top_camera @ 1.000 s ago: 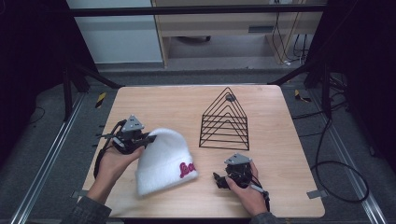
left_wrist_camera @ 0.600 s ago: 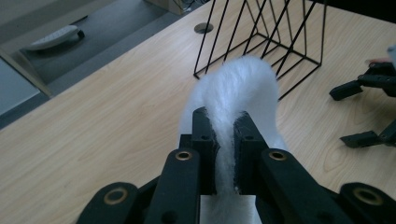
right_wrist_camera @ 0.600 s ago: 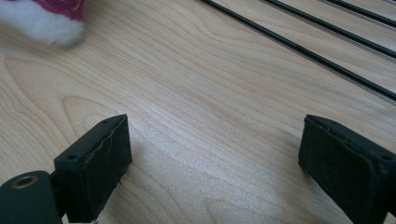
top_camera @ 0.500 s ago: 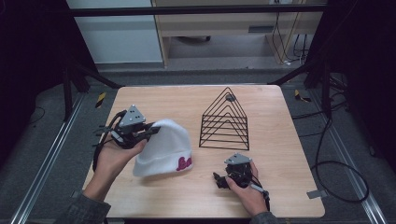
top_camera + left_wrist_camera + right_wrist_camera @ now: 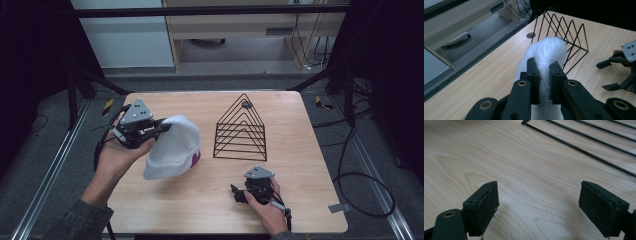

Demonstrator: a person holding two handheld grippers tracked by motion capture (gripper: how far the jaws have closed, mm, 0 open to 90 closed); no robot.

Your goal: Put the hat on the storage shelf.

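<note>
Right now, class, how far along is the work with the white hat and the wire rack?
Done: the left gripper has clamped the white hat and raised it off the table. In hand: the hat hangs left of the black wire rack, not touching it. Left: probably setting it on the rack. The right gripper rests open on the table.

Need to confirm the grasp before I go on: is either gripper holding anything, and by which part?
The left gripper is shut on the white beanie, pinching a fold of its fabric at the edge. The right gripper is open, holding nothing.
</note>
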